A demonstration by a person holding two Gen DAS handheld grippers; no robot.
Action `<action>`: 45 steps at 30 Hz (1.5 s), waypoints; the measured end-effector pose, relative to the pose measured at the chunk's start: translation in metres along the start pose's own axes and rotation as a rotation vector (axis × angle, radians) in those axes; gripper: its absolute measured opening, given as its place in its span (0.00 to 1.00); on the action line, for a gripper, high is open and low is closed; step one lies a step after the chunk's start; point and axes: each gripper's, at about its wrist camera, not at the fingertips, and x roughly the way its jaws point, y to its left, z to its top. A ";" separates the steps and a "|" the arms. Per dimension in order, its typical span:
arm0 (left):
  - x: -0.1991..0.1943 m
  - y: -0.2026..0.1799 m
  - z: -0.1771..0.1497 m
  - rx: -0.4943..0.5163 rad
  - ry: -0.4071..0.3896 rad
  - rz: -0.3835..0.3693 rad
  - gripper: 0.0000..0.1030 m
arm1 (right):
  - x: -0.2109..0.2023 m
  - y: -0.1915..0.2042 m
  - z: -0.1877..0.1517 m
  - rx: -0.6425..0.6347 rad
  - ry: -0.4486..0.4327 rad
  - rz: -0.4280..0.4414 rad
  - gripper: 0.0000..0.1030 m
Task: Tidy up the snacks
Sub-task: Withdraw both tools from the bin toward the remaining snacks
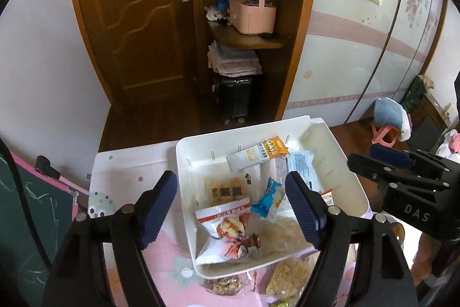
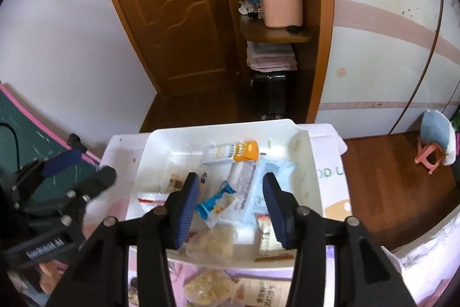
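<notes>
- Nearest the left wrist camera is the left gripper (image 1: 230, 209) itself, jaws spread wide and nothing pinched. The red-and-white snack packet (image 1: 227, 235) lies right under the gap, inside the white bin (image 1: 184, 163), but neither pad touches it.
- Right gripper (image 2: 231, 209) is parted too, only narrower, hanging over the near half of the bin. A blue-and-white packet (image 2: 215, 202) lies below the gap, and I can't see either pad pressing on it, so I'd call it released.
- So where are the snacks? Mostly already in the bin: an orange-and-white sachet (image 1: 258, 153) near the far wall, a pale blue wrapper (image 2: 267, 186) toward the right side, plus a brownish cracker pack (image 1: 225, 187) flat on the floor of it.
- Still outside, on the pink-covered table (image 1: 161, 272) just in front of the near rim: a clear bag of yellowish crunchy stuff (image 1: 290, 275) and a small pack of brown nutty bits (image 1: 225, 285).
- My read: this is the drop-off end of a round, both grippers empty above the bin.
- Next move probably means backing out over the near rim, going for one of the leftover bags, and grabbing by a crinkly edge, since those bags look slippery and soft.
</notes>
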 end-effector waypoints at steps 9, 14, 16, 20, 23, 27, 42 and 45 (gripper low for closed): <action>-0.057 0.012 -0.026 0.003 -0.040 0.009 0.78 | -0.047 -0.001 -0.034 -0.027 -0.003 -0.032 0.45; -0.089 0.023 -0.044 0.005 -0.061 0.007 0.79 | -0.076 0.000 -0.060 -0.031 -0.015 -0.015 0.45; -0.101 0.026 -0.053 0.007 -0.067 0.008 0.79 | -0.083 0.002 -0.067 -0.035 -0.016 -0.014 0.45; -0.119 0.031 -0.069 0.009 -0.080 -0.004 0.79 | -0.096 0.011 -0.083 -0.069 -0.018 -0.015 0.45; -0.128 0.032 -0.083 0.006 -0.077 -0.025 0.79 | -0.106 0.018 -0.097 -0.090 -0.022 -0.015 0.45; -0.135 0.031 -0.105 0.014 -0.068 -0.041 0.80 | -0.116 0.025 -0.115 -0.112 -0.030 -0.025 0.45; -0.096 0.037 -0.201 -0.032 0.002 -0.055 0.80 | -0.061 0.014 -0.213 -0.054 0.126 -0.036 0.49; -0.074 0.047 -0.221 -0.092 0.053 -0.056 0.80 | -0.040 -0.001 -0.228 0.019 0.194 -0.026 0.49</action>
